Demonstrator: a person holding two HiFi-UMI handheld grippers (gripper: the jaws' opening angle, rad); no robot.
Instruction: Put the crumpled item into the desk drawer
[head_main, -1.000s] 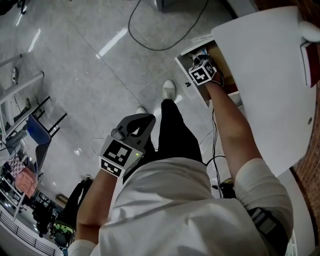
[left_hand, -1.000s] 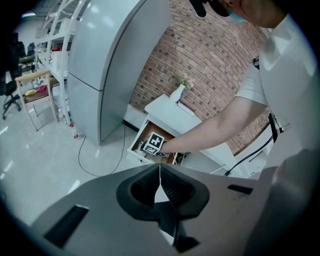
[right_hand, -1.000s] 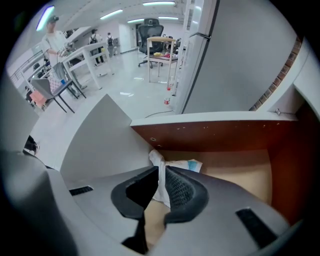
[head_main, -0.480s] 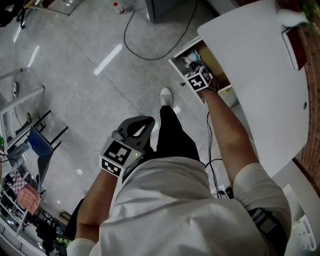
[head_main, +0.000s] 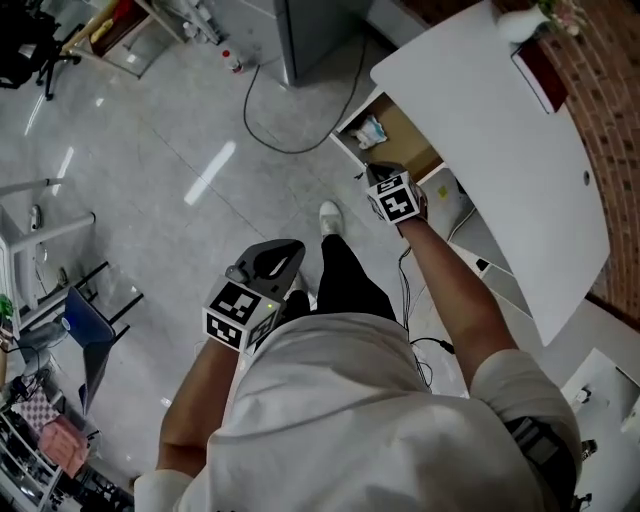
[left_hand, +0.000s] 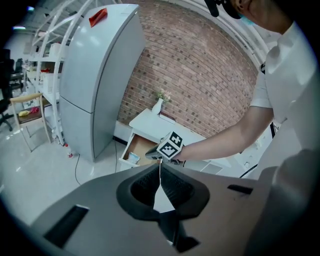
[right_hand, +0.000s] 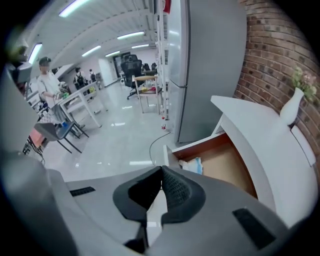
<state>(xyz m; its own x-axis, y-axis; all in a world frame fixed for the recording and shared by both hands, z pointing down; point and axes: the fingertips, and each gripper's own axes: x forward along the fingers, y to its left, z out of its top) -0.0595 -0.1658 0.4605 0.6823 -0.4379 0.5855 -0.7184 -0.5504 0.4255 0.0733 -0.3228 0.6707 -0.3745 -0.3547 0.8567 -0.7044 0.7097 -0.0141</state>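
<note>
"Pale-blue-and-white crumpled wad (head_main: 370, 131): where does it lie?"

"Inside the open wooden-floored desk drawer (head_main: 412, 152), in the corner by the white front panel (right_hand: 166, 152). Nothing touches it."

"And the right gripper (right_hand: 161, 169)?"

"Its jaws are pressed together on nothing. It hangs just outside the drawer's front, near the wad but apart from it."

"The left gripper (left_hand: 160, 165)?"

"Clenched too, and empty. It is held low by the person's hip, well apart from the round-edged white desk (head_main: 500, 140)."

"So which step is this?"

"I judge the placing done: the wad is in and no jaw grips it. What remains, if anything, is shutting the drawer."

"What would that call for?"

"Set the right gripper against the front panel and push squarely toward the desk, so the drawer slides in straight. The wad looks low enough not to catch, though how much room it has under the desktop is hard to tell."
</note>
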